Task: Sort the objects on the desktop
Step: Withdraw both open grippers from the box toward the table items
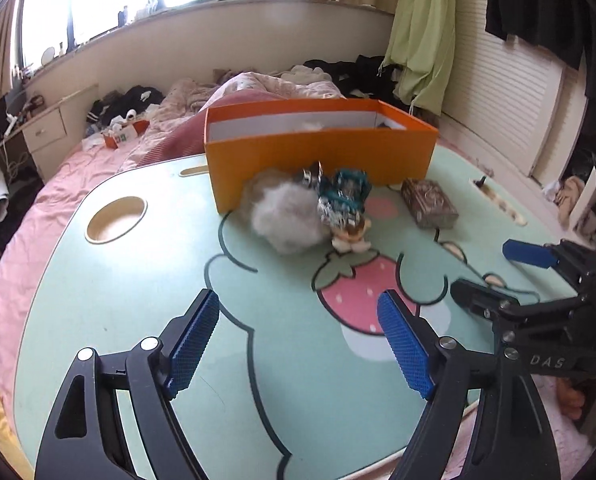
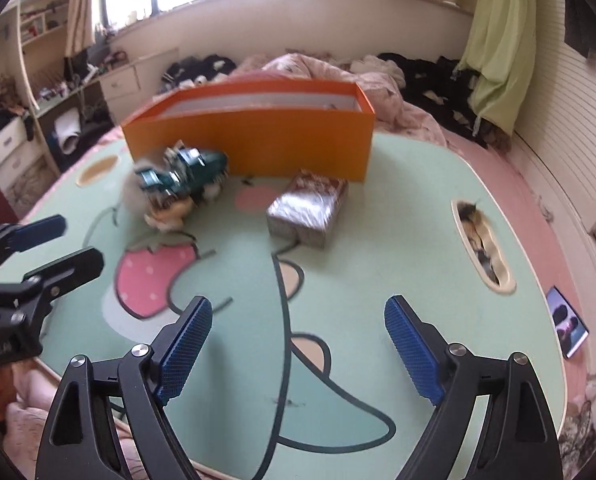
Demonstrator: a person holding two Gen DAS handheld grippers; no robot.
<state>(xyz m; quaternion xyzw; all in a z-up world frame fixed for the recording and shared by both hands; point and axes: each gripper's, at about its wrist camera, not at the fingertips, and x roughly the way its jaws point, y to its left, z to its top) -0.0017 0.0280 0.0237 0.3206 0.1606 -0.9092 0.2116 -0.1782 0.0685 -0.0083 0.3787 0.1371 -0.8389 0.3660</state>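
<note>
An orange open box point(image 1: 322, 156) point(image 2: 254, 136) stands at the far side of the green bed table point(image 1: 138, 280) point(image 2: 398, 240). In front of it lie a grey fluffy ball point(image 1: 286, 216), a teal metallic toy point(image 1: 344, 194) point(image 2: 182, 176) over a small tan plush point(image 1: 352, 240) point(image 2: 168, 214), and a brown patterned pack point(image 1: 430, 202) point(image 2: 308, 210). My left gripper point(image 1: 298, 344) is open and empty above the near table. My right gripper point(image 2: 298, 352) is open and empty; it also shows in the left wrist view point(image 1: 494, 276). The left gripper shows in the right wrist view point(image 2: 54, 244).
The table has a round cup hole point(image 1: 116, 220) at left and a slot point(image 2: 482, 246) with small items at right. A phone point(image 2: 570, 326) lies by the table's right edge. A pink bed with clothes surrounds the table.
</note>
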